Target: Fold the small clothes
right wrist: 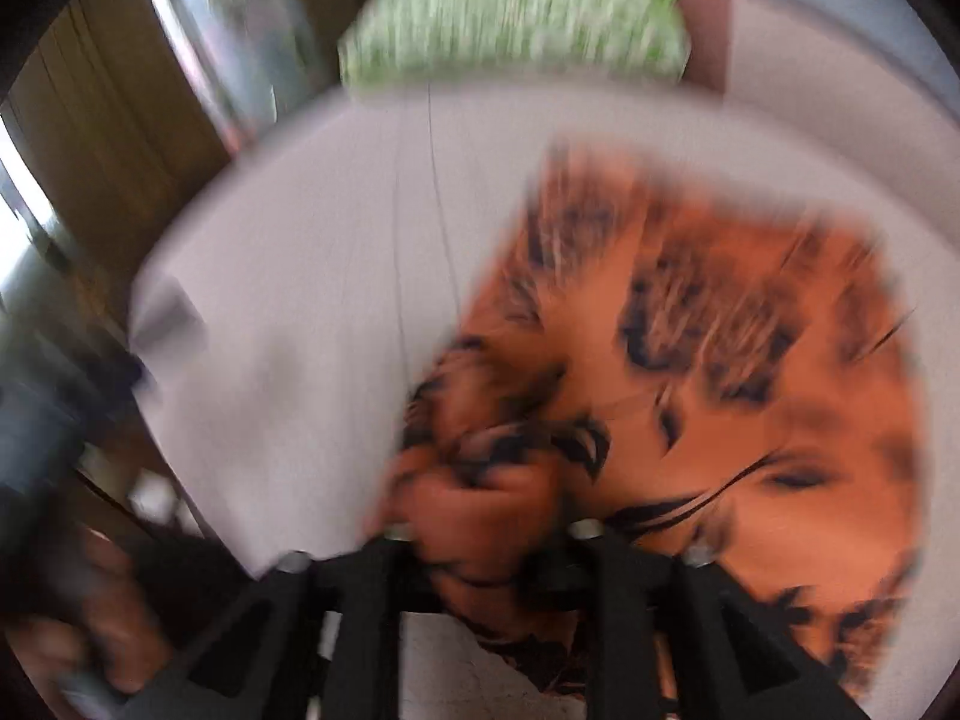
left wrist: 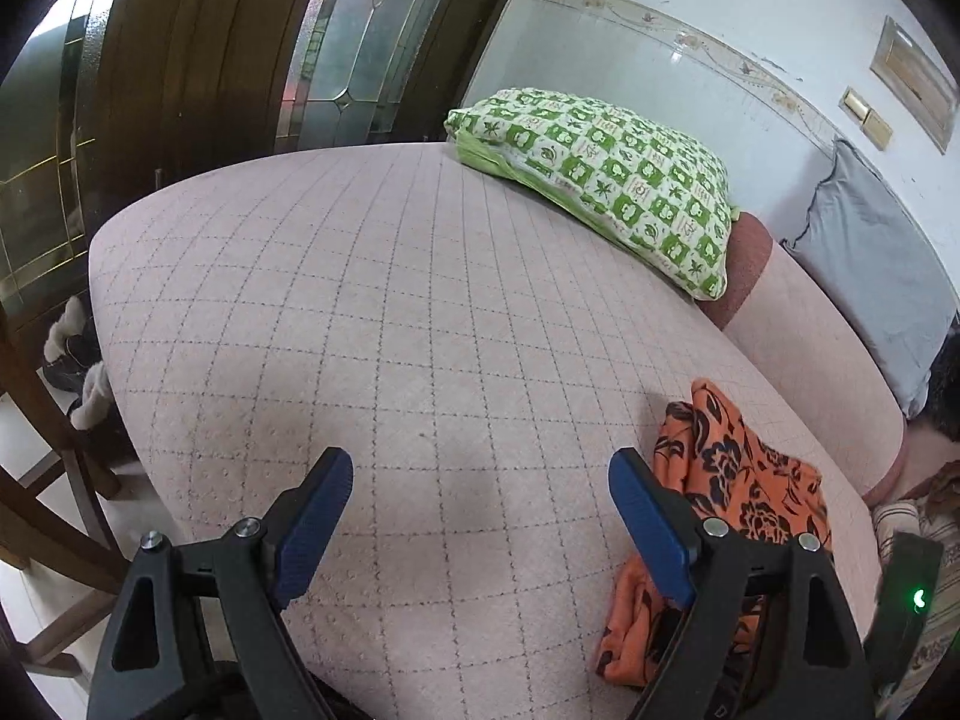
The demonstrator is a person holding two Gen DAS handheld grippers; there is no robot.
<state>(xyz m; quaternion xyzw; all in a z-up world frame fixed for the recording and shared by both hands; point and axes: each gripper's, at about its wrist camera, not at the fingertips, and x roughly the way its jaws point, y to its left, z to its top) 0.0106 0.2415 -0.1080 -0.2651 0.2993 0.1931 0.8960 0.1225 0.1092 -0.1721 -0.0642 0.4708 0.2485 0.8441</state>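
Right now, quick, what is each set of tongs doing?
Left tongs: open, empty, over the pink quilted bed cover.
Right tongs: bunched orange black-flowered cloth between them; too blurred to tell grip.

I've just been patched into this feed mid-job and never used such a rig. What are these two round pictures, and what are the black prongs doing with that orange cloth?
There is no robot: a person carries a two-finger gripper in each hand, with a fisheye camera on each. The sharp picture looks along the left gripper; its jaws stand wide apart over the pink quilted bed cover, holding nothing. The orange black-flowered garment lies crumpled beside it; a green-and-white patterned pillow sits further back. The blurred picture is the right gripper: garment cloth is bunched between its jaws, but the blur hides whether they grip it.
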